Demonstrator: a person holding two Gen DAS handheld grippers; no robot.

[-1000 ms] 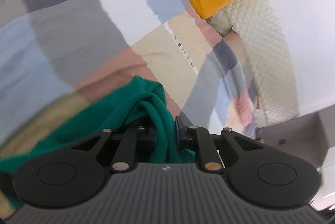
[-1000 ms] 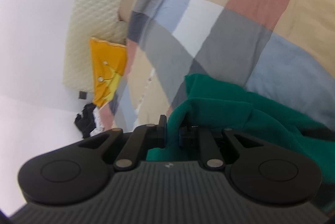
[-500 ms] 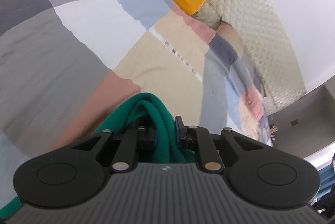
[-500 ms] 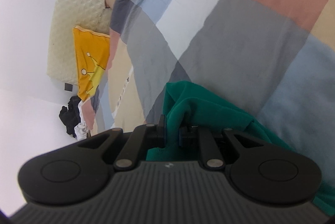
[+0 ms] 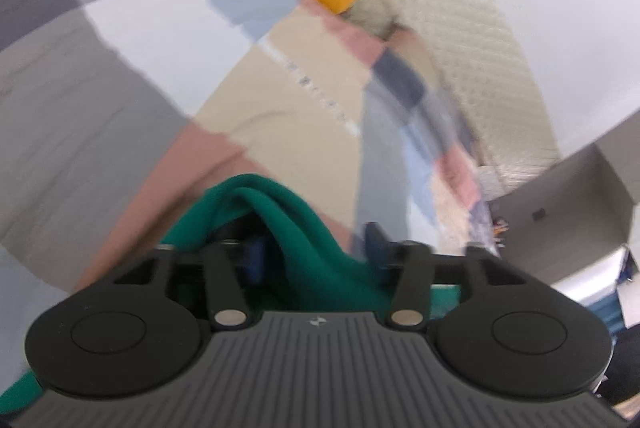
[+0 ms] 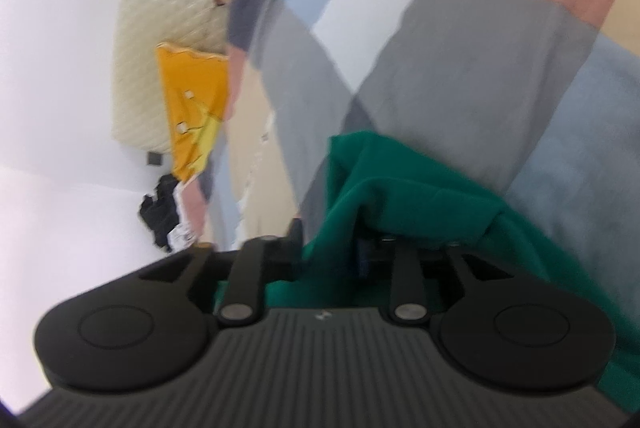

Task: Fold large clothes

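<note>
Where the patchwork quilt (image 5: 120, 116) lies smooth, we note the soft green garment (image 5: 304, 228) bunched on it. Left gripper (image 5: 316, 248) and right gripper (image 6: 332, 240) jaws are opening, folds loose between them. Blur hides the pad contact; the quilted headboard (image 5: 472, 40) is cut off.
</note>
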